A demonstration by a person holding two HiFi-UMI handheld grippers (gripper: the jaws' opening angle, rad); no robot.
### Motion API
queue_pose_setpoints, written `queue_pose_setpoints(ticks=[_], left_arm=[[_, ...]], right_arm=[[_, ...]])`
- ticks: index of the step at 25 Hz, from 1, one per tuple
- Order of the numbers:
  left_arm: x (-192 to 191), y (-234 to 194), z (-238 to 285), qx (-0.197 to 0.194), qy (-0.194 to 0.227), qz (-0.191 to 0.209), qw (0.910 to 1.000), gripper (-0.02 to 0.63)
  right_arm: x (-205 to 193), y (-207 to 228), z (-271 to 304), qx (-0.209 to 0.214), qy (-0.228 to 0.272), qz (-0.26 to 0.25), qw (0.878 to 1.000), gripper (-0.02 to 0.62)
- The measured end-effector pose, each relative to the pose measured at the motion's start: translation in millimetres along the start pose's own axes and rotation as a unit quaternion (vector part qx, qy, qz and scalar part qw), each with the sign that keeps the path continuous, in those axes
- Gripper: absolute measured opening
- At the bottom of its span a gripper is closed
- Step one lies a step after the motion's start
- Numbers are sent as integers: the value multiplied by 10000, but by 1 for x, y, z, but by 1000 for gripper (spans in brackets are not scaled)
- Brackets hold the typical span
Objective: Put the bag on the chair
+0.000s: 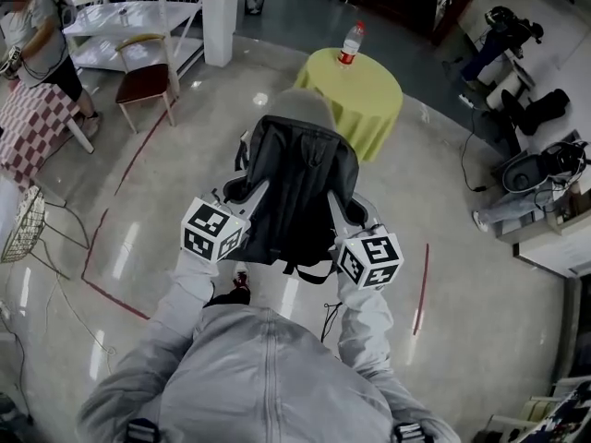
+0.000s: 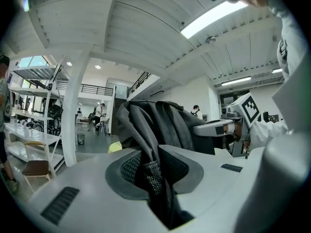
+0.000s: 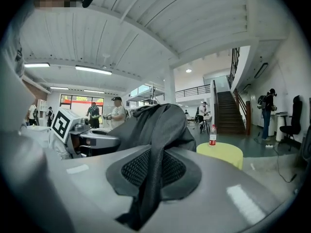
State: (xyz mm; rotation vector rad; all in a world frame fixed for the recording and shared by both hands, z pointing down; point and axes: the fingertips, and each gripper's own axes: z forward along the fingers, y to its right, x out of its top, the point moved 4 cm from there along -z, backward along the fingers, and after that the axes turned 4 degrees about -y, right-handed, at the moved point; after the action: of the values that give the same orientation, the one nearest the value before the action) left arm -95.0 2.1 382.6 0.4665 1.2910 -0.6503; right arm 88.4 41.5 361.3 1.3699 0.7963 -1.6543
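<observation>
Glossy grey floor [image 1: 480,340], yellow table [image 1: 365,90] ahead; left gripper [image 2: 154,171] and right gripper [image 3: 154,169] jaws pinch the bag [image 1: 295,187].

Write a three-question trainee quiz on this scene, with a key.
1. True or false: the left gripper is empty.
2. What stands on the round yellow table? A) a bottle B) a laptop C) a bowl
3. Fill in: the right gripper and the left one are both shut on the black ____.
Key: 1 false, it grips the backpack; 2 A; 3 backpack.
</observation>
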Motion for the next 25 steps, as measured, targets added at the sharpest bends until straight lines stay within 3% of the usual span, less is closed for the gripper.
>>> queue_pose_setpoints(ticks=[14, 25], left_arm=[[-8, -110, 135, -388, -479, -140, 9980, 67], [-50, -158, 253, -347, -1144, -432, 9919, 69]], right_arm=[[-13, 85, 134, -468, -511, 359, 9969, 48], [-69, 169, 210, -438, -1026, 963, 9891, 48]])
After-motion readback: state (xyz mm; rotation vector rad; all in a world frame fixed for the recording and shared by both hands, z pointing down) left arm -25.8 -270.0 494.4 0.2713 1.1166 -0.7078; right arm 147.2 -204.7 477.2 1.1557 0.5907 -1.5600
